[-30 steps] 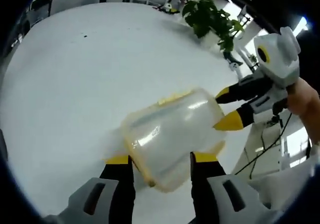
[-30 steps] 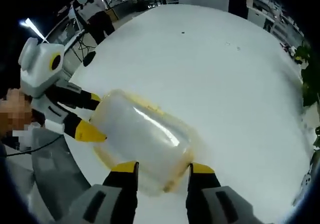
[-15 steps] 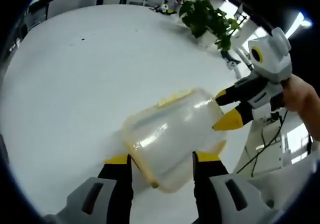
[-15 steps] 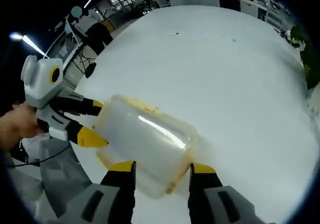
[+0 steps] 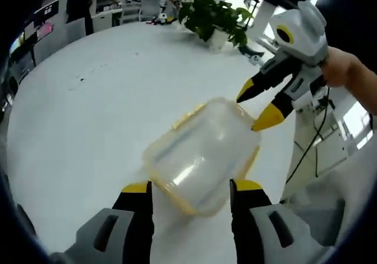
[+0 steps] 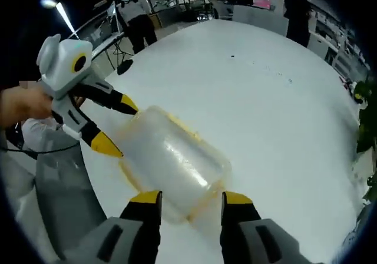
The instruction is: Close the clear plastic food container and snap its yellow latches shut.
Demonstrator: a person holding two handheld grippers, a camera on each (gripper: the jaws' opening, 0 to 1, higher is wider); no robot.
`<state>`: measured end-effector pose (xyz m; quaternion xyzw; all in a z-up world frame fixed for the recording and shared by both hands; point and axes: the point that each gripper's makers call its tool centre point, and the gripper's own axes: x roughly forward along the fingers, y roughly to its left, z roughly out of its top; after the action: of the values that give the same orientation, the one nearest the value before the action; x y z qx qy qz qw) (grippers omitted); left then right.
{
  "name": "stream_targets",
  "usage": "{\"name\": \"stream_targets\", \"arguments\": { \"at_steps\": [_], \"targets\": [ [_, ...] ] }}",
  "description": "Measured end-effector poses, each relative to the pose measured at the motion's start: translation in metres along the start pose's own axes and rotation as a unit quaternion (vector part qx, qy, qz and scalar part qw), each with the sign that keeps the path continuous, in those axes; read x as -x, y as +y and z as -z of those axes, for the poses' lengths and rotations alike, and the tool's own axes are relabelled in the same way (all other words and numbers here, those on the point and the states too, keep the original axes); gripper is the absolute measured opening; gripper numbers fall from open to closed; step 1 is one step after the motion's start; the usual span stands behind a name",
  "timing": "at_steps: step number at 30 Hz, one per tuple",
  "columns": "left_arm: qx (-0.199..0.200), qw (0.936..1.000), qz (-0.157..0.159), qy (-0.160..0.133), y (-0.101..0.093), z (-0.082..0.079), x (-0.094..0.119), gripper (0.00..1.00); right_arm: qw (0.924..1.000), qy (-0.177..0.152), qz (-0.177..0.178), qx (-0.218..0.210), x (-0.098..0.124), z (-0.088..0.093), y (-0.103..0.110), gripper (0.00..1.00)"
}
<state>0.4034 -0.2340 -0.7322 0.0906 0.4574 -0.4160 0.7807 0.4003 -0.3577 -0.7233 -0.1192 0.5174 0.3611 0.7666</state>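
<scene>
Clear plastic container (image 5: 203,158) sat on the white counter (image 5: 88,116), lid on, near the counter's edge. Yellow trim ran along its rim; couldn't tell whether the yellow latches (image 5: 185,118) were snapped down.

Left tongs (image 5: 191,187) were spread, one yellow-tipped jaw either side of the container's near end. Contact with the walls couldn't be told. In the left gripper view the right tongs (image 5: 257,108) came in from the right at the container's far end, jaws apart, lower yellow tip touching or just beside the far corner. A hand (image 5: 344,75) held that gripper.

Right gripper view, same setup mirrored: right tongs (image 6: 185,197) spread around the container (image 6: 171,164) at its near end, left tongs (image 6: 115,125) at the opposite end, jaws open, tips just beside the lid edge.

Potted plant (image 5: 212,19) stood at the far side of the counter, well apart from the container. A person (image 6: 136,16) stood beyond the counter.
</scene>
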Motion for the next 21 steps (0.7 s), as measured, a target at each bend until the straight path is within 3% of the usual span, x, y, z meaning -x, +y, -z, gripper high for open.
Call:
{"name": "stream_targets", "arguments": {
  "at_steps": [3,7,10,17,20,21],
  "targets": [
    [-0.032,0.9994,0.003,-0.008,0.000,-0.004,0.004,0.53,0.9989,-0.003,-0.001,0.046,0.006,-0.002,0.000,0.38],
    [-0.052,0.9986,-0.004,-0.001,0.003,-0.002,0.010,0.53,0.9915,-0.024,-0.039,0.122,0.012,-0.012,0.016,0.35],
    [-0.089,0.9958,0.014,-0.016,-0.003,-0.007,0.012,0.54,0.9894,-0.035,-0.045,0.134,0.015,-0.016,0.019,0.34],
    [-0.117,0.9902,0.041,-0.064,-0.017,-0.028,0.025,0.53,0.9833,-0.046,-0.071,0.161,0.019,-0.016,0.025,0.33],
    [-0.149,0.9850,0.050,-0.072,-0.020,-0.032,0.027,0.53,0.9772,-0.055,-0.076,0.190,0.020,-0.020,0.029,0.33],
    [-0.167,0.9821,0.055,-0.069,-0.022,-0.032,0.026,0.54,0.9719,-0.058,-0.083,0.212,0.021,-0.021,0.033,0.32]
  ]
}}
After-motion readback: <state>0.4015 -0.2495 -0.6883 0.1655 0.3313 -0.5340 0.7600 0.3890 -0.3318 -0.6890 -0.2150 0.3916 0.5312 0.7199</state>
